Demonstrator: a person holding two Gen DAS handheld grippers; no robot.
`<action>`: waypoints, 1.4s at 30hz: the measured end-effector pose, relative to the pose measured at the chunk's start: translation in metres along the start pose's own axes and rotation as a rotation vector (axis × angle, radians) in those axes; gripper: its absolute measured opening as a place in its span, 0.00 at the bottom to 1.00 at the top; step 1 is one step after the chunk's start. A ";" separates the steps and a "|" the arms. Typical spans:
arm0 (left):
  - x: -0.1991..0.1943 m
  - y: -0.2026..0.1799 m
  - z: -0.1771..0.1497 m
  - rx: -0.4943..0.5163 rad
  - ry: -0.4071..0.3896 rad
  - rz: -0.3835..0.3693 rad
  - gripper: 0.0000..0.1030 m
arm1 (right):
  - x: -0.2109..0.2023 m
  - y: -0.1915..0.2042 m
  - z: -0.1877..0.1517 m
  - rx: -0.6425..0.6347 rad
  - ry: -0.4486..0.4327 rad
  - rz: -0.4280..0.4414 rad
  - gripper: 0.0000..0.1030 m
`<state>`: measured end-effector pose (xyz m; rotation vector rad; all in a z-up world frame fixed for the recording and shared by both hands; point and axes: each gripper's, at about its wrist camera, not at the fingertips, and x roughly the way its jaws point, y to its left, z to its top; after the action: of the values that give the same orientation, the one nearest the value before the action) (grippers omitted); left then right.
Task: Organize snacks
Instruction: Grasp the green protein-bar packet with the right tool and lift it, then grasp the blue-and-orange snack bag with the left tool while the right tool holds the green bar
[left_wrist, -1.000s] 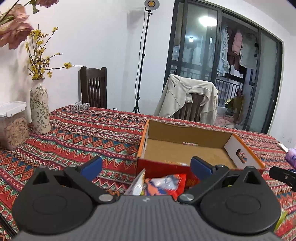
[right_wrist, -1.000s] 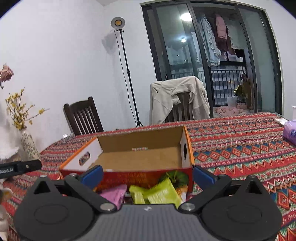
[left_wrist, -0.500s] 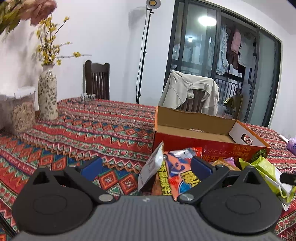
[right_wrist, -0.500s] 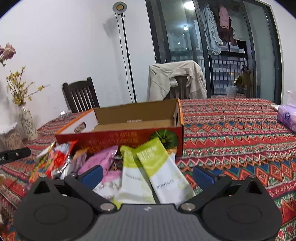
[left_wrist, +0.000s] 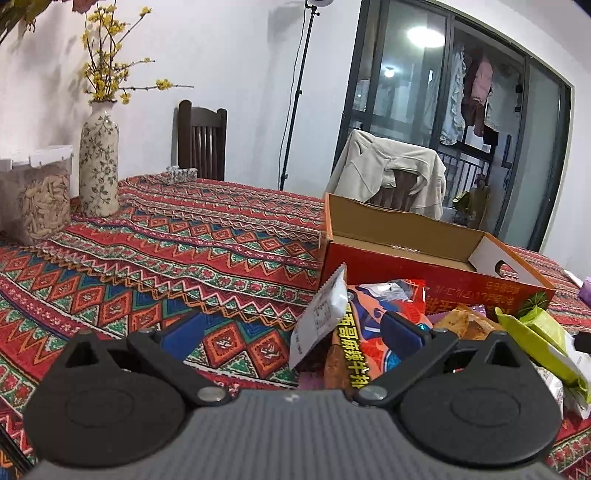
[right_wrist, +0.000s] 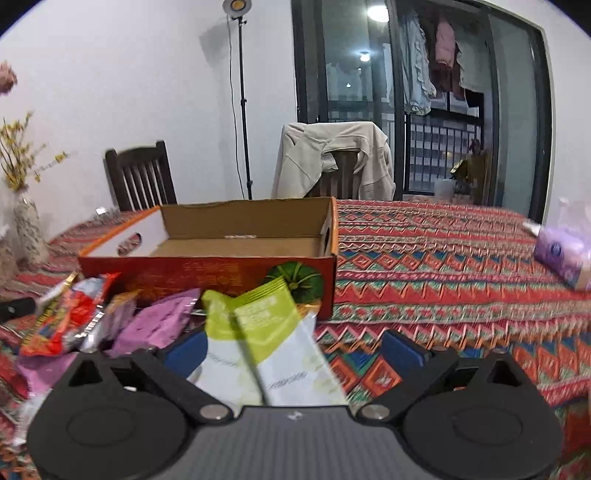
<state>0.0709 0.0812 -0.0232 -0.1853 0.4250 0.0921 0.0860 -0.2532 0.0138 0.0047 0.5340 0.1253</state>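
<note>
On the worktop (left_wrist: 155, 240), covered in a red zigzag cloth, an open orange cardboard box (right_wrist: 221, 264) sits with its inside bare. Snack pile lies against its near wall, at 6 o'clock of the box in both wrist views.

Left tool (left_wrist: 291, 332): fingers spread wide, pressing on nothing. Between them stand a white sachet (left_wrist: 321, 314), tilted on edge, and an orange-red snack bag (left_wrist: 373, 328); right finger lies over that bag, contact cannot be told. At 3 o'clock of the tool: brown snack packet (left_wrist: 465, 325), then green-white packets (left_wrist: 535, 339).

Right tool (right_wrist: 291, 350): jaws wide but closing, two green-white packets (right_wrist: 273, 332) between them, side by side and overlapping; pads not pressing on them. At 9 o'clock of the tool: purple packet (right_wrist: 162, 321), red foil bag (right_wrist: 70, 317), a silver-edged wrapper between these. Dark tip of the other tool (right_wrist: 16, 308) at the far 9 o'clock edge.

Around: floral vase (left_wrist: 98, 162) with yellow sprigs at 10 o'clock in the left view, clear lidded jar of pale snacks (left_wrist: 37, 199) just beside it. Dark wooden chair (right_wrist: 142, 177) and a chair draped with a beige jacket (right_wrist: 332, 158) behind the worktop at 12 o'clock, light stand (right_wrist: 242, 103) between them. Purple tissue pack (right_wrist: 565, 254) at 3 o'clock, well apart from the pile. Box wall blocks the way straight ahead of both tools.
</note>
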 end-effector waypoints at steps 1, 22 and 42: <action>0.000 0.000 0.000 0.000 -0.001 0.001 1.00 | 0.003 -0.001 0.002 -0.008 0.008 -0.001 0.87; 0.003 -0.003 -0.002 0.011 0.000 0.034 1.00 | 0.014 -0.009 -0.014 0.021 -0.063 0.018 0.35; -0.008 -0.021 0.019 0.060 0.102 -0.025 1.00 | -0.006 -0.020 -0.020 0.078 -0.190 -0.003 0.35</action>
<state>0.0742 0.0638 0.0010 -0.1364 0.5261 0.0457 0.0732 -0.2748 -0.0010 0.0911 0.3485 0.0998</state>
